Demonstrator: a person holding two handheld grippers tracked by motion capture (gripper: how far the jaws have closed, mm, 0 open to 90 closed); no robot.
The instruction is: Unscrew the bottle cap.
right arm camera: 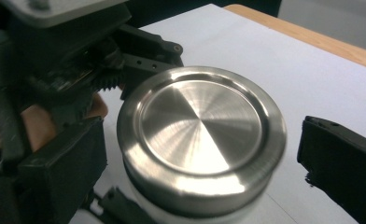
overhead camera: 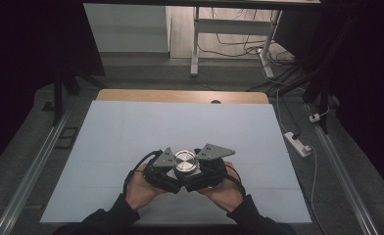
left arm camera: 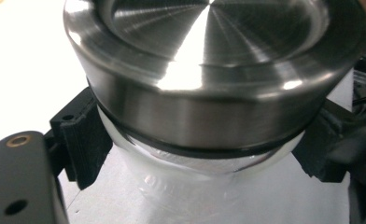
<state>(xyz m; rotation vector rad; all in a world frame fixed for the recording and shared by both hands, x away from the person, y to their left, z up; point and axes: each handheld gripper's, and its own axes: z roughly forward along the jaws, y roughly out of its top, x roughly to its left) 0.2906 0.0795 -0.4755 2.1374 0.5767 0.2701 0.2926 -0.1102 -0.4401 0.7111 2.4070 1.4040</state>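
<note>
Near the table's (overhead camera: pixel 131 127) front edge, between both hands, stands a clear jar (left arm camera: pixel 195 172) with a steel lid (overhead camera: pixel 185 161). Left tool (overhead camera: pixel 173 169) clamps the jar body just under the lid. Right tool (overhead camera: pixel 200 169) stands open around the lid, one pad (right arm camera: pixel 344 163) clearly apart from it. If the right tool closes off-centre it may skid on the smooth rim; a hard twist could turn the slick jar in the left grip or tip it
</note>
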